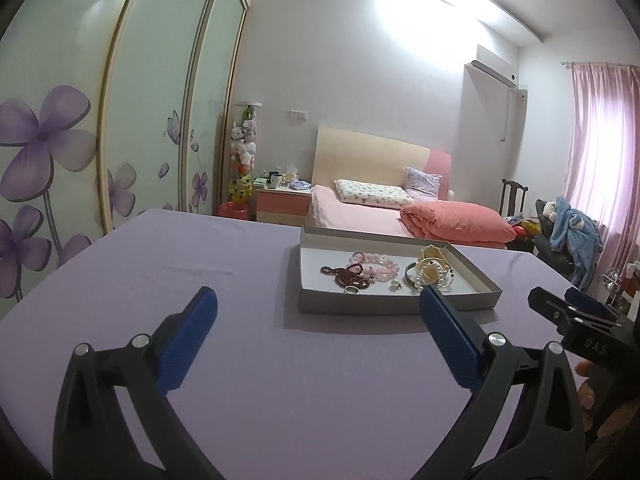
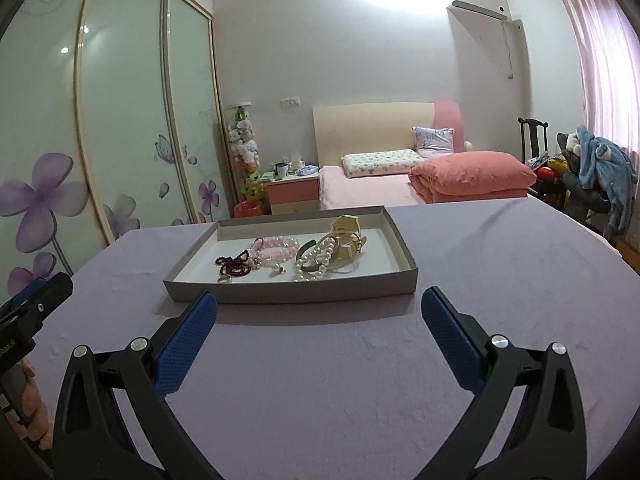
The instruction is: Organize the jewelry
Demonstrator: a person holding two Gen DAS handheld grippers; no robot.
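Both tools spread wide, nothing between the pads: left tool [image 1: 318,312] low over the lavender-covered counter [image 1: 160,264], right tool [image 2: 319,312] likewise, just short of the near wall of the shallow grey box [image 2: 288,293].

All jewelry in sight gathered inside that box, none on the cloth around it. From left to right in the right wrist view: dark red bead strand [image 2: 236,265] with a small ring [image 2: 225,279] at its near end, pink bead bracelets [image 2: 276,249], a small stud-like piece [image 2: 277,268], pearl strand [image 2: 316,262] draped over a metal bangle [image 2: 306,258], gold-toned watch [image 2: 348,236] farthest right. Pieces touching and overlapping, beads against beads, pearls across the bangle.

Stage hard to fix: fits either a heap awaiting sorting or pieces already collected into the box. No piece gripped, no step plainly under way.

For any further grip: narrow closing on one strand alone, approach from above over the box wall, care with tangled strands likely to drag neighbours along. Ring and stud too small for an easy pinch, likely to slide on the smooth box floor.
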